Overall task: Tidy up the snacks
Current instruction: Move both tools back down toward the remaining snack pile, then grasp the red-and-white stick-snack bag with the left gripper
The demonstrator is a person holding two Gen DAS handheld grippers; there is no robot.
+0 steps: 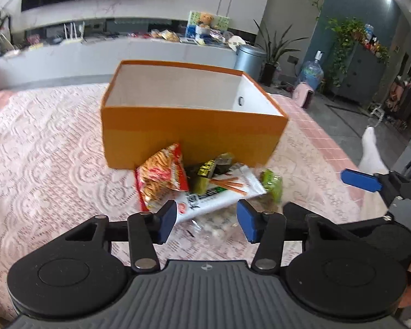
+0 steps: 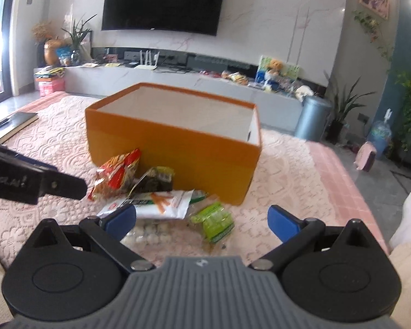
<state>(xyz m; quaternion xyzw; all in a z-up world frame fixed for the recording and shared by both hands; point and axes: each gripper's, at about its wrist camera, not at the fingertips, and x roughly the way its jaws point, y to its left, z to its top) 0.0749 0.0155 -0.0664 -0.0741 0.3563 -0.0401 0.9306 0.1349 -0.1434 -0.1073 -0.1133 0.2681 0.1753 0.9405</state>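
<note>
- The left claw [image 1: 207,220] stood nearest its camera, blue pads spread apart and pinching nothing, poised low over the near edge of the snack pile.
- The right claw [image 2: 202,219] was likewise spread wide and empty, straddling the clear bag of white balls [image 2: 150,233] and the small green packet [image 2: 213,222].
- All snacks lay loose on the lace-covered tabletop [image 1: 54,150], heaped just before the near wall of the orange box [image 1: 189,134]; the box interior appeared empty so far as visible.
- Count: one orange box; one red noodle-snack bag [image 1: 161,176]; one dark green-and-yellow packet [image 1: 207,174]; one long white stick-biscuit pack [image 1: 219,194]; one small green packet; one clear bag of white balls. Five snacks, none yet stowed, by my judgement.
- Recommended handling: take one packet per claw, starting with an outlying item such as the small green packet, pinch at a flat sealed edge, lift clear of the box wall, then release inside.
- Risk noted: crinkly film may slip, and overlapping packs may drag neighbours along.
</note>
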